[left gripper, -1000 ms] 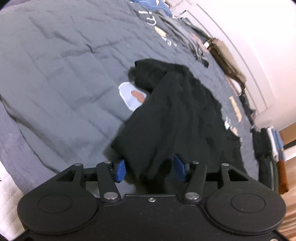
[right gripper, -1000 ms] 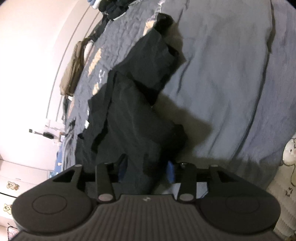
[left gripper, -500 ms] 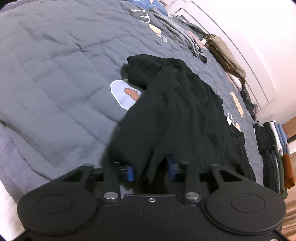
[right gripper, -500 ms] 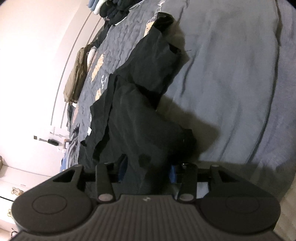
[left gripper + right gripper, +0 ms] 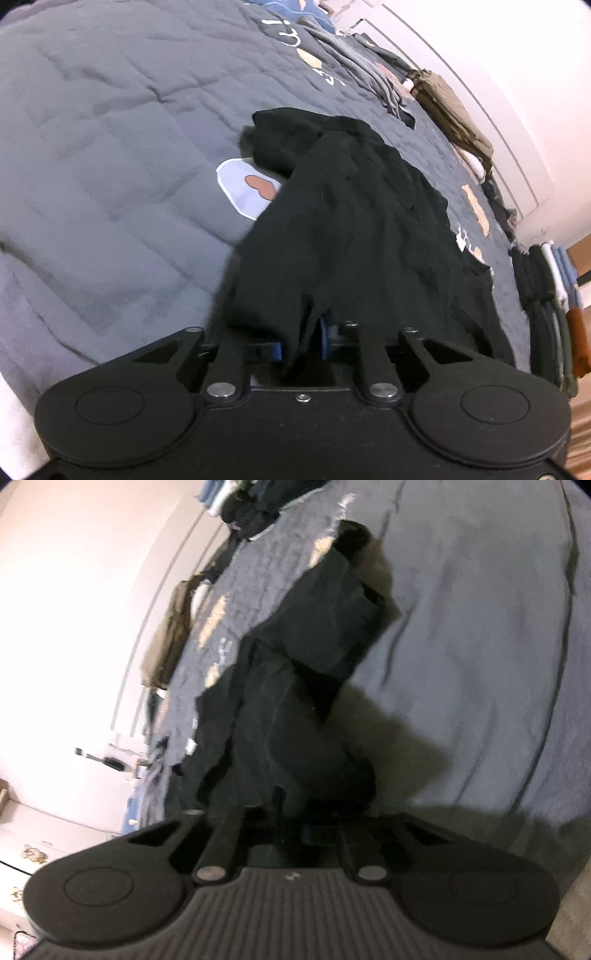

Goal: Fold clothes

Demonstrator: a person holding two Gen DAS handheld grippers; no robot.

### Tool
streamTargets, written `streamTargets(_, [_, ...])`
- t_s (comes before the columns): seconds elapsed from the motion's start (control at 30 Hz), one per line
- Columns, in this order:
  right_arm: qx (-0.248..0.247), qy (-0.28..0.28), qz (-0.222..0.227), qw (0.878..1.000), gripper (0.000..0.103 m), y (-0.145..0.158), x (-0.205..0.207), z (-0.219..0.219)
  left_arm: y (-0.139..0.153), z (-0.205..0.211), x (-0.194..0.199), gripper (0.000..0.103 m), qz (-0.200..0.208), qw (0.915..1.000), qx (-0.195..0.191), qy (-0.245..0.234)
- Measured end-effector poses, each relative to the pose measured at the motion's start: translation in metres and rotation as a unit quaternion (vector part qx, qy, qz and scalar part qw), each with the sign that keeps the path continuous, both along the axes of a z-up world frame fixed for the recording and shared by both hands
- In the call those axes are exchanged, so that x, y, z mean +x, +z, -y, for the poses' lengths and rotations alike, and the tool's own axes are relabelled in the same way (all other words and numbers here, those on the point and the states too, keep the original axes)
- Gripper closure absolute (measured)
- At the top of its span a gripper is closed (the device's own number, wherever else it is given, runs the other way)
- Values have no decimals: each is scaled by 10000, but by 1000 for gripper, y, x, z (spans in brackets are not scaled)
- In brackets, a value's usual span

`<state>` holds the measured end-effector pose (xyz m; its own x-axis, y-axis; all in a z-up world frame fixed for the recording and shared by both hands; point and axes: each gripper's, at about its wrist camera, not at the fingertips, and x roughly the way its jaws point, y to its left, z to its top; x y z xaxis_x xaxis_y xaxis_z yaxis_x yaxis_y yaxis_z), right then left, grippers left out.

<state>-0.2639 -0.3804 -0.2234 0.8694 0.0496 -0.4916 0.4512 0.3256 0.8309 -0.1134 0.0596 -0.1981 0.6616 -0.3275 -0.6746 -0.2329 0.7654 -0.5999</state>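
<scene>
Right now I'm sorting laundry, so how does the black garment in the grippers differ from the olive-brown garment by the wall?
The black garment lies crumpled mid-bed on the grey quilt; the olive-brown garment lies at the bed's far edge by the wall. The black one has its near edge between the closing jaws of the left gripper and right gripper; the olive-brown one is untouched. Neither is folded neatly.

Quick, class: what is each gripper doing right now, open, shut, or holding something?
Left gripper: jaws closing on the black garment.
Right gripper: jaws closing on the same garment; blurred.
</scene>
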Motion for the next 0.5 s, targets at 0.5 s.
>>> streamTargets(0.5, [110,143,-160,9997,98,37,-71,18,17,-6,-90,94,-240,9991,-144,-324])
